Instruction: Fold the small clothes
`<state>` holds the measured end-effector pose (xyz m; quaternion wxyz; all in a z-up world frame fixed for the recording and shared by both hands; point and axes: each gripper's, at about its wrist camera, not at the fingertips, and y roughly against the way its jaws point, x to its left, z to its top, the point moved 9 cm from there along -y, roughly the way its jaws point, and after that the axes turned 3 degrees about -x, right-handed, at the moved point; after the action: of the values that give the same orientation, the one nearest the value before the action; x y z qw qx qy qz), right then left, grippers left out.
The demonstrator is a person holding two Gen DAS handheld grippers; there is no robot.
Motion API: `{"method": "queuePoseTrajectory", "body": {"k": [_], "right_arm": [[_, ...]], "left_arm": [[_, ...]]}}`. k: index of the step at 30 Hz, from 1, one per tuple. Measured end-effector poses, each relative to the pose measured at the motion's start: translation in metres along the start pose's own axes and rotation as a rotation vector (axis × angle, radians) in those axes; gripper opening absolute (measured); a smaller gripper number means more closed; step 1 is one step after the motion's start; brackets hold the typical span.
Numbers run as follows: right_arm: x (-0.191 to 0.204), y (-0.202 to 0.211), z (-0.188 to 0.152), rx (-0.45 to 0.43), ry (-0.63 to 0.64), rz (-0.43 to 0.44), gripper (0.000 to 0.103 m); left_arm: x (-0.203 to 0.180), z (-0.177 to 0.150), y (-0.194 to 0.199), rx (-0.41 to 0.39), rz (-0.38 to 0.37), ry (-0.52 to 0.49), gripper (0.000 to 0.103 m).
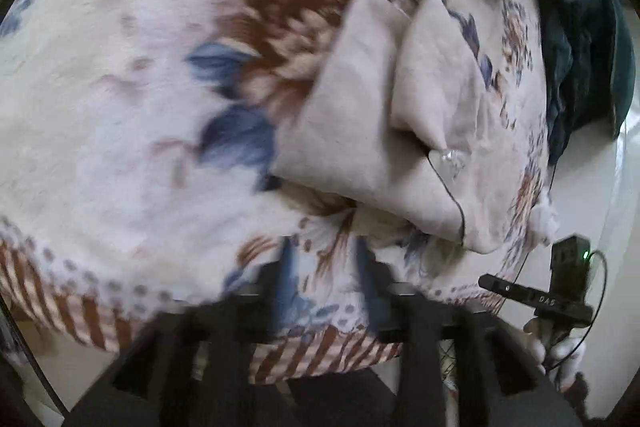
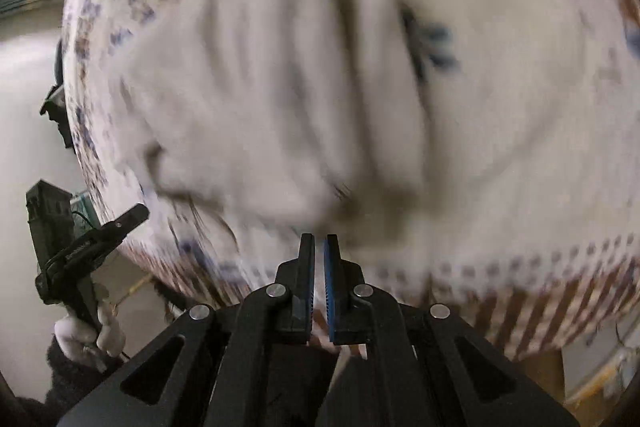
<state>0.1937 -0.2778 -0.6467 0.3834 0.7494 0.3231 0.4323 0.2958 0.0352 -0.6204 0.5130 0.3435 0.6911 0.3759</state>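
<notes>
A beige garment (image 1: 372,123) is lying on the floral sheet (image 1: 120,87) that is covering the table, near the table's front edge and toward its right side, with 2 folded parts side by side. The left tongs (image 1: 324,291) are hovering above the front edge, standing wide apart and holding nothing. The right tongs (image 2: 319,267) are almost closed, with only a thin gap between the blue pads (image 2: 329,283); I cannot tell if any cloth is between them. In the right wrist view the garment (image 2: 280,99) is blurred. A dark green cloth (image 1: 580,39) is lying at the far right corner.
</notes>
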Motion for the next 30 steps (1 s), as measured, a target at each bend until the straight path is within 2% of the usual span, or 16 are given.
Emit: {"method": "queuePoseTrajectory", "body": {"k": [3,5,7,9,11,14,15,17,18,19,20,21,23,26,30], "right_arm": [[-0.009,0.02,-0.003,-0.05,-0.026,-0.001,0.007],[-0.01,0.037,0.005,-0.099,-0.077,0.041,0.016],[-0.007,0.05,0.017,-0.15,-0.117,0.094,0.051],[-0.002,0.053,0.028,-0.181,-0.141,0.123,0.055],[0.001,0.051,0.038,-0.198,-0.157,0.13,0.055],[0.001,0.039,0.052,-0.206,-0.199,0.109,0.055],[0.0,0.035,0.054,-0.206,-0.211,0.097,0.055],[-0.007,0.023,0.061,-0.218,-0.258,0.073,0.056],[-0.007,0.018,0.063,-0.221,-0.27,0.063,0.053],[-0.01,0.017,0.064,-0.244,-0.286,0.035,0.033],[-0.009,0.019,0.064,-0.259,-0.284,0.028,0.02],[-0.007,0.017,0.066,-0.265,-0.277,0.025,0.013],[0.0,0.025,0.067,-0.298,-0.256,0.015,0.011],[0.007,0.04,0.06,-0.319,-0.224,0.01,0.01],[-0.006,0.04,0.055,-0.301,-0.223,-0.049,0.01]], "left_arm": [[-0.006,0.02,0.015,-0.049,-0.049,0.032,0.05],[-0.02,0.041,0.02,-0.082,-0.063,0.014,0.05],[-0.038,0.064,0.017,-0.111,-0.063,-0.011,0.05],[-0.054,0.081,0.001,-0.101,-0.061,-0.018,0.05],[-0.061,0.091,-0.021,-0.074,-0.047,-0.038,0.05],[-0.066,0.093,-0.05,-0.049,0.047,-0.087,0.048],[-0.069,0.093,-0.053,-0.072,0.075,-0.112,0.037],[-0.075,0.088,-0.057,-0.103,0.095,-0.159,0.007],[-0.076,0.085,-0.055,-0.118,0.106,-0.171,0.007],[-0.077,0.082,-0.05,-0.145,0.105,-0.18,0.007],[-0.078,0.079,-0.044,-0.163,0.1,-0.181,0.007],[-0.076,0.074,-0.036,-0.176,0.1,-0.18,0.007],[-0.069,0.066,-0.02,-0.198,0.1,-0.167,0.006],[-0.059,0.053,-0.009,-0.187,0.1,-0.155,0.006],[-0.037,0.046,-0.033,-0.134,0.14,-0.141,0.007]]}}
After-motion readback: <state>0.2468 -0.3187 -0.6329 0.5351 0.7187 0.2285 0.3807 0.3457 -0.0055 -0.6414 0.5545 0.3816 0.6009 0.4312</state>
